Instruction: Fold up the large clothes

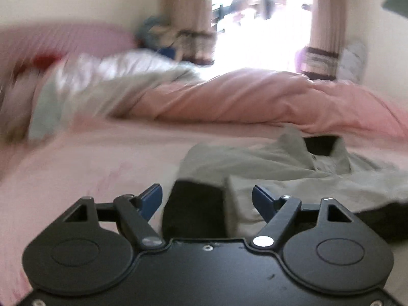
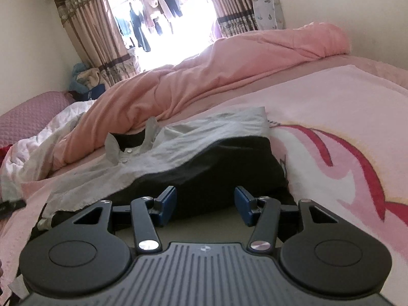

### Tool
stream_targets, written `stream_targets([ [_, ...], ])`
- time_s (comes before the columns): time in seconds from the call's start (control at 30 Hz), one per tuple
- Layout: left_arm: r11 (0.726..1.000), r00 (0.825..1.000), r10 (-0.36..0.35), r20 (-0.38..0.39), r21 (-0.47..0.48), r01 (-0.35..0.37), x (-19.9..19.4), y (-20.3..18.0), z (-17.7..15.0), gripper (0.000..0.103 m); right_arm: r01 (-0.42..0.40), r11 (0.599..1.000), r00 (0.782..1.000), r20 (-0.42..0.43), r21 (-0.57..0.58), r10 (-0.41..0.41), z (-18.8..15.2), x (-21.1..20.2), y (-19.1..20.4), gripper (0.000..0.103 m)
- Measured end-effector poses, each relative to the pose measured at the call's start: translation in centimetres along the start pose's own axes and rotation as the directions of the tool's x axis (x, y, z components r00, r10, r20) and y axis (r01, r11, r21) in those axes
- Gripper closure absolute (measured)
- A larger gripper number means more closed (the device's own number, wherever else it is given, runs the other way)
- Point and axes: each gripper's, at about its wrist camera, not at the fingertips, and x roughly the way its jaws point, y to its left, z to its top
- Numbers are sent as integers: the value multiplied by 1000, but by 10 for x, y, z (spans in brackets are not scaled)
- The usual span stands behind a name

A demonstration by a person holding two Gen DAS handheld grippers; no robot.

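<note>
While the grey-and-black shirt (image 2: 178,153) lies partly folded on the bed (image 2: 331,117), collar toward the rumpled quilt (image 2: 204,76), both claws hang open and empty over its near hem. Left gripper (image 1: 207,201) and right gripper (image 2: 205,207) should probably pinch the hem's two corners together, lifting evenly so the fold lands square.

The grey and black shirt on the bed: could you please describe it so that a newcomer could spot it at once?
Start at the bed with its pink sheet and the rumpled pink duvet along the window side. In front of that duvet lies the shirt, spread flat. Its pale grey collared, buttoned top and black lower part set it apart from the pink bedding.
</note>
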Motion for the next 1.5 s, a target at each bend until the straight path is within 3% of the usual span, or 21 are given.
stream_targets([
  [0.1, 992, 996, -82, -30, -104, 78, 1, 15, 6, 27, 6, 1000, 999, 37, -1, -6, 10, 1, 6, 41],
  [0.17, 984, 990, -140, -20, -114, 137, 1, 8, 9, 27, 18, 1000, 998, 61, -20, -16, 16, 7, 12, 41],
  [0.27, 964, 967, -252, -39, -100, 247, 6, -17, 7, 26, 35, 998, 998, 53, -61, -32, 20, 26, 18, 41],
  [0.4, 965, 960, -260, -105, 5, 262, 27, -48, -4, 26, 103, 992, 995, -4, -70, -104, 15, 61, 12, 46],
  [0.47, 965, 954, -259, -148, 9, 264, 43, -48, -10, 26, 124, 990, 991, -37, -68, -127, 7, 75, 4, 50],
  [0.53, 971, 953, -234, -193, 4, 239, 58, -45, -20, 26, 128, 990, 991, -42, -67, -131, 0, 81, -3, 61],
  [0.6, 979, 953, -201, -226, -4, 205, 71, -37, -28, 25, 113, 991, 993, -28, -69, -116, -5, 80, -7, 63],
  [0.77, 974, 949, -224, -220, -26, 224, 72, -21, -26, 26, 125, 990, 990, -62, -73, -130, 6, 69, -1, 62],
  [0.87, 962, 949, -273, -156, -66, 265, 57, -12, -7, 26, 110, 989, 993, 51, -98, -106, 24, 55, 9, 57],
  [0.9, 957, 948, -289, -133, -65, 283, 52, -14, 0, 25, 115, 987, 991, 87, -115, -105, 30, 55, 13, 51],
  [1.03, 941, 934, -339, -110, -16, 339, 50, -33, 12, 25, 132, 983, 989, 89, -129, -121, 48, 81, 18, 48],
  [1.13, 942, 934, -325, -151, 32, 333, 64, -50, 6, 25, 185, 976, 983, 29, -117, -183, 46, 110, 13, 48],
  [1.27, 958, 944, -250, -216, 84, 274, 89, -56, -12, 24, 213, 972, 976, -16, -94, -216, 33, 130, 0, 55],
  [1.4, 952, 950, -247, -193, 133, 274, 96, -54, -21, 21, 206, 970, 978, 9, -126, -207, 22, 131, -1, 56],
  [1.5, 954, 943, -251, -220, 108, 279, 93, -48, -14, 21, 208, 974, 978, -3, -94, -210, 27, 119, 0, 56],
])
